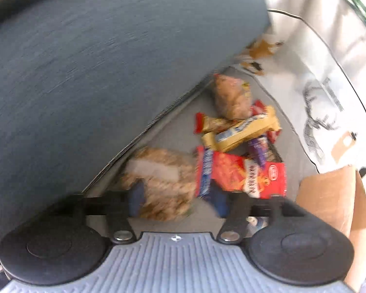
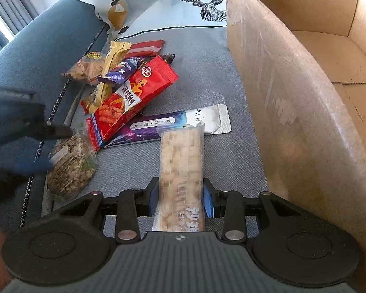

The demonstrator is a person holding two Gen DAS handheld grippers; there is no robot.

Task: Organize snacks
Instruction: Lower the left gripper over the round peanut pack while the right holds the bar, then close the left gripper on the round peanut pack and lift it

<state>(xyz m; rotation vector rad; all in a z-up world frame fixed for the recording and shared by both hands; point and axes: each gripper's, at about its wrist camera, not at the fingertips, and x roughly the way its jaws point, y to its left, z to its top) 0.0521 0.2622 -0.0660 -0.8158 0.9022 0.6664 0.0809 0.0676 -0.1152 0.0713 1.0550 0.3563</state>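
Observation:
My right gripper (image 2: 180,199) is shut on a long clear packet of puffed-rice bar (image 2: 180,161), held above the grey sofa seat (image 2: 207,68) just left of the cardboard box (image 2: 292,102). My left gripper (image 1: 178,201) stands open around a clear bag of mixed nuts (image 1: 161,180); its left pad overlaps the bag and its right pad is off it. In the right wrist view that bag (image 2: 70,168) lies on the seat. Beyond it is a pile with a red snack packet (image 1: 244,173), a yellow bar (image 1: 241,129) and a second nut bag (image 1: 231,97).
A dark blue sofa back (image 1: 109,73) rises close on the left. A purple and silver sachet (image 2: 183,122) lies flat by the pile. A white deer-print cushion (image 2: 207,5) rests behind. The box's inside (image 2: 341,56) looks bare.

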